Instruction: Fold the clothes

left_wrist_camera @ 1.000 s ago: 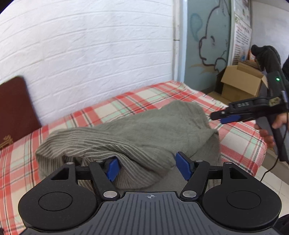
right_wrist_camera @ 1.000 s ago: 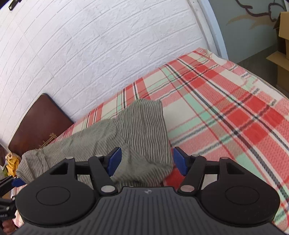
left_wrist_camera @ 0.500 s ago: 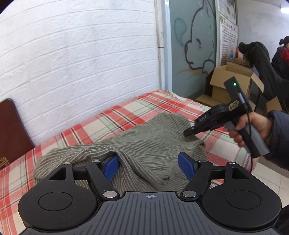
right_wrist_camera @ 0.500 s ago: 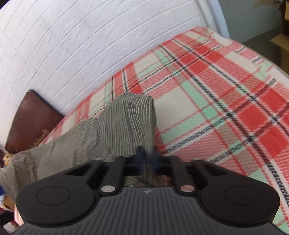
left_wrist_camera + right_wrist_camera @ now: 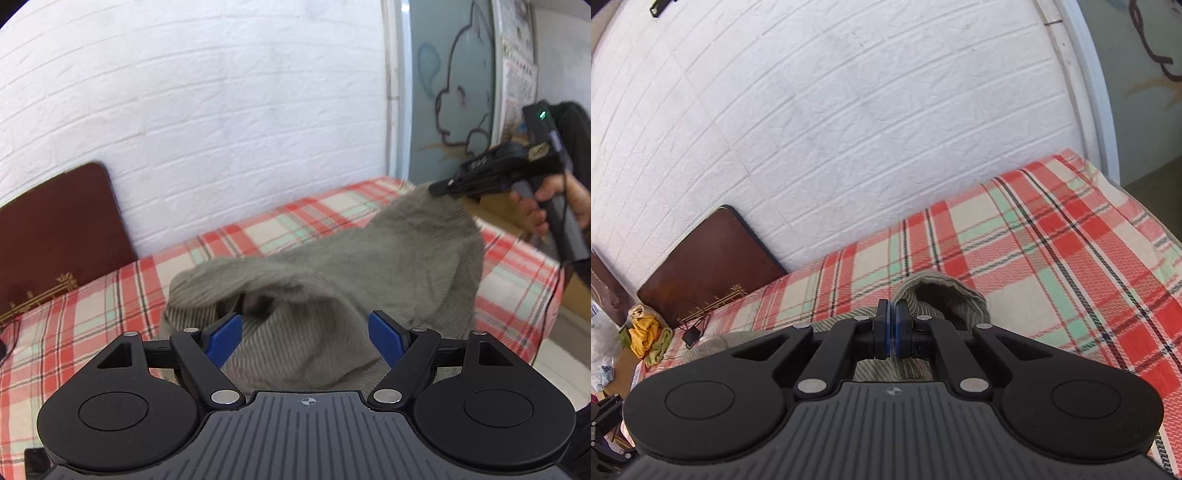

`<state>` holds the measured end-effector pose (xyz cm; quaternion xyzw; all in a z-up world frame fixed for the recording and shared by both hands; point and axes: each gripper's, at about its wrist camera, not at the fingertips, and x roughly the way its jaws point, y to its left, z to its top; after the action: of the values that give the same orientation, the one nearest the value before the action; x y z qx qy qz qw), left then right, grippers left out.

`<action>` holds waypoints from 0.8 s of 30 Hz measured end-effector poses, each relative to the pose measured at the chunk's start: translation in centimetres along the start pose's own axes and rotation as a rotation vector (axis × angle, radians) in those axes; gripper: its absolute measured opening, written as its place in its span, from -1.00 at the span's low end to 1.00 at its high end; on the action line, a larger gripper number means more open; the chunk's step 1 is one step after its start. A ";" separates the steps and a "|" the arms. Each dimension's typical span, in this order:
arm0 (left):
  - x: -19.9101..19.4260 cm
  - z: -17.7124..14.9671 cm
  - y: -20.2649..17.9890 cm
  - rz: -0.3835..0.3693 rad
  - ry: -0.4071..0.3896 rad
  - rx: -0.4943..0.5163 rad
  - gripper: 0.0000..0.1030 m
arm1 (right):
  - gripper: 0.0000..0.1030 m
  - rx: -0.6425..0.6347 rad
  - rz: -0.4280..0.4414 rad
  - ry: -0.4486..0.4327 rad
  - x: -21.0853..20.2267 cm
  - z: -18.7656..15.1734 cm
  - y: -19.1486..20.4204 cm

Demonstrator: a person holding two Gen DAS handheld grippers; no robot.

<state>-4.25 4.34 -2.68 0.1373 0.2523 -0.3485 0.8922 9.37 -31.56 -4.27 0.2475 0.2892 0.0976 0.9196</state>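
Note:
A grey ribbed sweater lies rumpled on the red plaid bed cover. In the left wrist view my right gripper, held by a hand at the upper right, pinches the sweater's far edge and holds it raised off the bed. The right wrist view shows that gripper shut, with striped fabric of the sweater clamped between its blue pads. My left gripper hovers over the sweater's near folds. Its jaws are opening, and the pads do not press the cloth.
A white brick wall runs behind the bed. A dark brown headboard leans at the bed's left end. A small black plug with a cable and a yellow cloth pile sit near it. The bed's edge drops off at right.
The right gripper closed on the sweater's edge and lifted it off the bed. The left gripper drew back and rose a little, its jaws spreading wider.

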 end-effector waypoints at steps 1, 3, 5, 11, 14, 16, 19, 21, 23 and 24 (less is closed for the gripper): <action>0.0 0.5 -0.3 -0.019 -0.013 0.008 0.69 | -0.95 -0.006 0.006 -0.004 -0.1 0.1 0.3; 0.5 1.5 -1.2 -0.063 -0.025 0.033 0.69 | -0.95 -0.019 0.026 -0.014 -0.5 0.1 1.0; 1.7 2.0 -2.2 -0.104 -0.022 0.049 0.69 | -0.95 -0.031 0.044 -0.022 -0.8 0.3 1.6; 5.1 2.6 -4.9 -0.204 0.002 0.063 0.69 | -0.95 -0.078 0.067 -0.023 -1.6 0.6 2.4; 6.0 2.7 -5.7 -0.215 0.015 0.081 0.69 | -0.95 -0.099 0.074 -0.026 -1.9 0.7 2.6; 6.3 2.8 -5.8 -0.221 0.018 0.082 0.69 | -0.95 -0.108 0.077 -0.026 -2.1 0.7 2.6; 6.9 2.9 -6.1 -0.230 0.016 0.081 0.69 | -0.95 -0.127 0.081 -0.024 -2.2 0.7 2.9; 7.3 3.2 -6.5 -0.237 0.012 0.080 0.69 | -0.95 -0.144 0.087 -0.024 -2.4 0.9 3.3; 7.9 3.3 -6.7 -0.248 0.007 0.080 0.69 | -0.95 -0.166 0.100 -0.022 -2.8 1.0 3.8; 8.1 3.4 -6.9 -0.254 0.003 0.082 0.69 | -0.95 -0.175 0.111 -0.019 -2.9 1.1 4.1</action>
<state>-2.75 -6.53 -4.73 0.1412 0.2544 -0.4686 0.8341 7.52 -29.42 0.05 0.1830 0.2566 0.1707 0.9336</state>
